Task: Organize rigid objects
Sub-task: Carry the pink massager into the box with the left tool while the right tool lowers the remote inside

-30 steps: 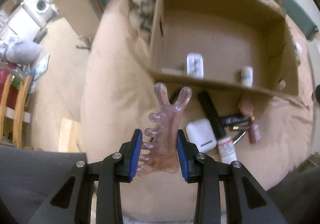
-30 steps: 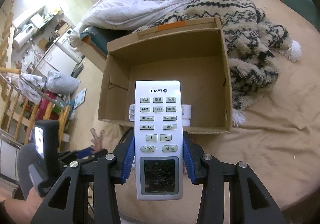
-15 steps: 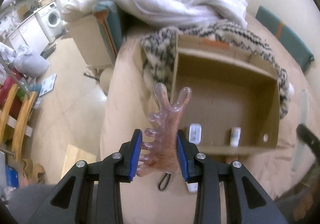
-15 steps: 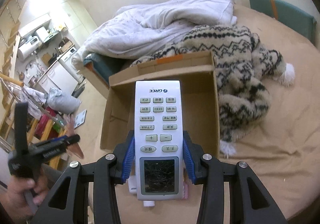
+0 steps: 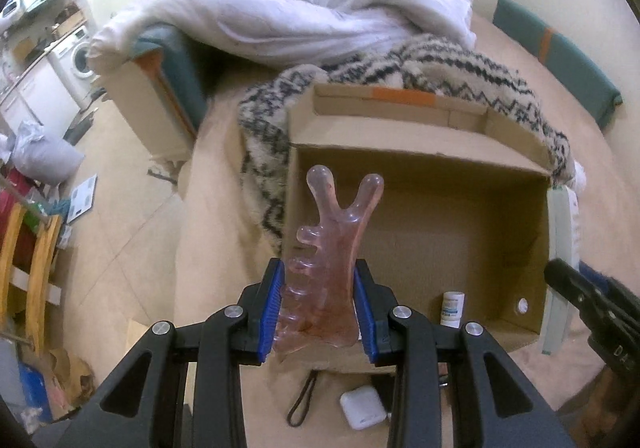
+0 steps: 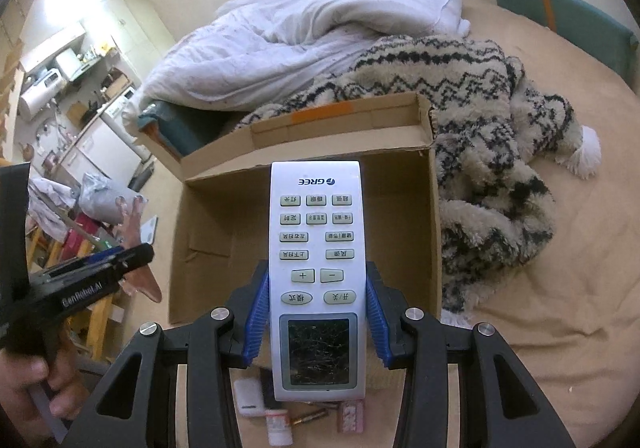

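Left gripper [image 5: 319, 308]: clenched on a translucent pink scraping comb [image 5: 325, 272] — blue pads press its two long edges, its forked end pointing up over the near-left corner of the box.
Right gripper [image 6: 317, 318]: clenched on a white GREE air-conditioner remote [image 6: 317, 272], screen end nearest the camera, logo end toward the box.
Cardboard box [image 5: 500, 184]: open-topped, flaps folded in, sitting on the beige bedsheet [image 6: 540, 328]; both grippers hang above its near wall.
Inside the box: a small white bottle [image 5: 453, 309] stands upright near the front wall, seen from the left wrist.
Loose items in front of the box: a white earbud case [image 5: 363, 413] and a black cord loop [image 5: 301, 400] lie on the sheet below the left gripper; under the right gripper — a white pill bottle [image 6: 278, 426], a pink blister pack [image 6: 351, 415] and a thin brown stick-like item [image 6: 309, 416], too small to name.
Behind the box: a black-and-cream patterned blanket [image 6: 480, 152] touches its far and right sides; a white duvet [image 6: 312, 36] is heaped beyond that.
Person: a hand [image 6: 36, 384] grips the left tool's handle at the lower-left edge of the right wrist view.
Background: a washing machine [image 5: 80, 58] stands far left, across the floor.
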Demonstrator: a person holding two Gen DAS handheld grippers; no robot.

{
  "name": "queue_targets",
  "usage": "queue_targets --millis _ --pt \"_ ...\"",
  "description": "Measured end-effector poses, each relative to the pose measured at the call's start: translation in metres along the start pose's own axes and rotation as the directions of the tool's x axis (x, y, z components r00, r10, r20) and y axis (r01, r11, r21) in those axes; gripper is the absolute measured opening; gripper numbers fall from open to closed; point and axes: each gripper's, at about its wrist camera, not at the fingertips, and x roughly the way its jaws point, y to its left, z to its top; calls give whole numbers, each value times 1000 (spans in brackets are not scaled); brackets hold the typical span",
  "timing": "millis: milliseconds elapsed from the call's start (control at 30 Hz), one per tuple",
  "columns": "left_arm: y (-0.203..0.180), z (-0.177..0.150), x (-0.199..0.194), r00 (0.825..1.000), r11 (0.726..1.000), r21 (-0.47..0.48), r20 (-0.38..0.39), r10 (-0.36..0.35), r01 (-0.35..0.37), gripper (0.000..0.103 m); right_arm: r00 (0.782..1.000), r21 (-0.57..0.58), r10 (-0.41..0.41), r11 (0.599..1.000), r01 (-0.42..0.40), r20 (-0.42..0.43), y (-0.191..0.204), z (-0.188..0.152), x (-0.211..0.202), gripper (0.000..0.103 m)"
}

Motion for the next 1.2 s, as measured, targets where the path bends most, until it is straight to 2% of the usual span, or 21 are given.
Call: queue_targets --millis 233,433,600,833,1200 --pt "-25 4 52 998 999 43 -62 10 -7 31 995 -37 -51 998 48 -91 1 6 46 46" --pt "-33 -2 84 993 999 47 -113 -13 18 31 984 -23 -60 998 57 -168 -5 -2 72 46" --pt "-40 -9 95 994 996 86 -111 -2 12 31 977 -30 -75 997 70 -200 -3 -7 82 46" --pt "-36 -15 106 991 997 76 -136 -10 20 31 962 -40 -110 994 104 -251 1 -14 97 46" --pt "-33 -14 109 989 998 56 -149 -14 23 31 956 -26 -116 993 113 -270 -2 -11 109 46"
